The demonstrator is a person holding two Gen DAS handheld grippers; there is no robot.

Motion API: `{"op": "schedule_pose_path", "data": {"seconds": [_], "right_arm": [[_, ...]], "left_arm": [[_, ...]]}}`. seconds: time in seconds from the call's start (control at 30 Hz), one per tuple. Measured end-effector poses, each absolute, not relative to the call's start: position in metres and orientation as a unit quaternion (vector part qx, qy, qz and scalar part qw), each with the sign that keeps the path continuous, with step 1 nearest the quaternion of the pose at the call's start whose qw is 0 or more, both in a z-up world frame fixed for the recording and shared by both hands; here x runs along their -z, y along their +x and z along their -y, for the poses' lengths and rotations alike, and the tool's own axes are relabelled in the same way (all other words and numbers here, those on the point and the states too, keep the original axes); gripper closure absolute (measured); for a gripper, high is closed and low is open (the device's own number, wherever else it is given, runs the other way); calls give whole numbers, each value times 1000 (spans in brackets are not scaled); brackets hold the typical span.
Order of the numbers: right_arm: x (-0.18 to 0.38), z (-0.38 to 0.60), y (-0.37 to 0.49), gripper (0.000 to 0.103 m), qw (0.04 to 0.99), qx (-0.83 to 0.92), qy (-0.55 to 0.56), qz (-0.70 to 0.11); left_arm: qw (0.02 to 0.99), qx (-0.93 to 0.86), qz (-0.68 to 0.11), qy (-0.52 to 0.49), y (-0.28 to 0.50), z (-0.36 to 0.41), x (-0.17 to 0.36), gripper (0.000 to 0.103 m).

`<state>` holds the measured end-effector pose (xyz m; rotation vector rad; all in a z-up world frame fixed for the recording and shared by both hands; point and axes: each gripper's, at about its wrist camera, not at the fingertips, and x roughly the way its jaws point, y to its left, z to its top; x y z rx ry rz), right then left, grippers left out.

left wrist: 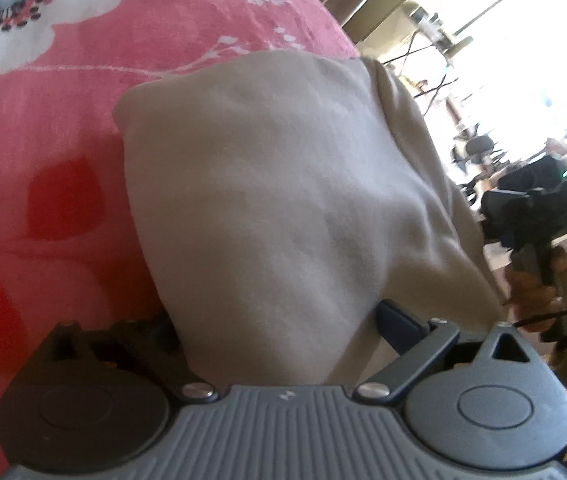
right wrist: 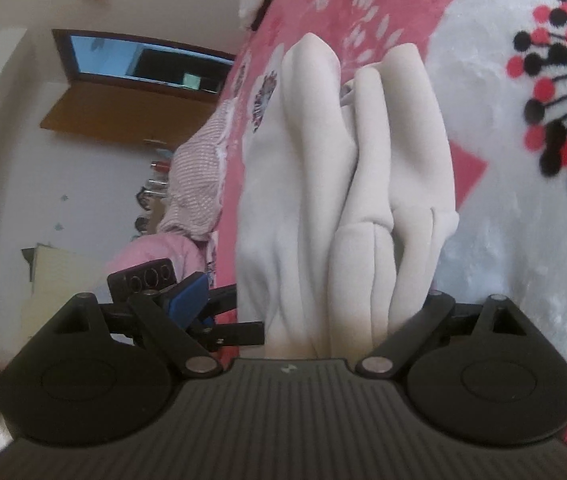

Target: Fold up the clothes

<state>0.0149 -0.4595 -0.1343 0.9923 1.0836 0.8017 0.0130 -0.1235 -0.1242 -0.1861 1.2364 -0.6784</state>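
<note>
Cream-white, soft knit garment (left wrist: pixel 267 184) hangs bunched between both tongs, lifted over the pink fleece bed cover with big white and red flowers (left wrist: pixel 63 92). From the left wrist view the cloth falls as one broad smooth panel out of the left tongs (left wrist: pixel 279 340), whose fingers are drawn in on its near edge. From the right wrist view the right tongs (right wrist: pixel 331 320) are narrowed on a gathered hem, and from there the garment (right wrist: pixel 343 184) runs away in several long rolls and pleats toward the bed cover (right wrist: pixel 483 92). The other tool appears in each view just beside the garment: the left tongs (right wrist: pixel 191 304) with a blue pad to one side, the right tongs (left wrist: pixel 531 216) in a hand beyond the cloth's far edge.

Whether this is a fold being carried over or a spread being shaken flat cannot be judged from here. Either way, the right-hand grip looks the weaker point, since it holds many layers at once and a roll could slip free. Keeping both grips level and the cloth lightly taut between them should let the pleats drop out. Laying it onto the bed cover far edge first, then easing the near edge down, would likely keep the panel flat.
</note>
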Motion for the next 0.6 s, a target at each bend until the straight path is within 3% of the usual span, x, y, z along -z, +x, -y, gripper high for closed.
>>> {"op": "schedule_pose_path", "data": {"seconds": [0.6], "right_arm": [[133, 453, 23, 11, 656, -390, 401, -506]], "left_arm": [[769, 214, -602, 19, 5, 171, 111, 2]]}}
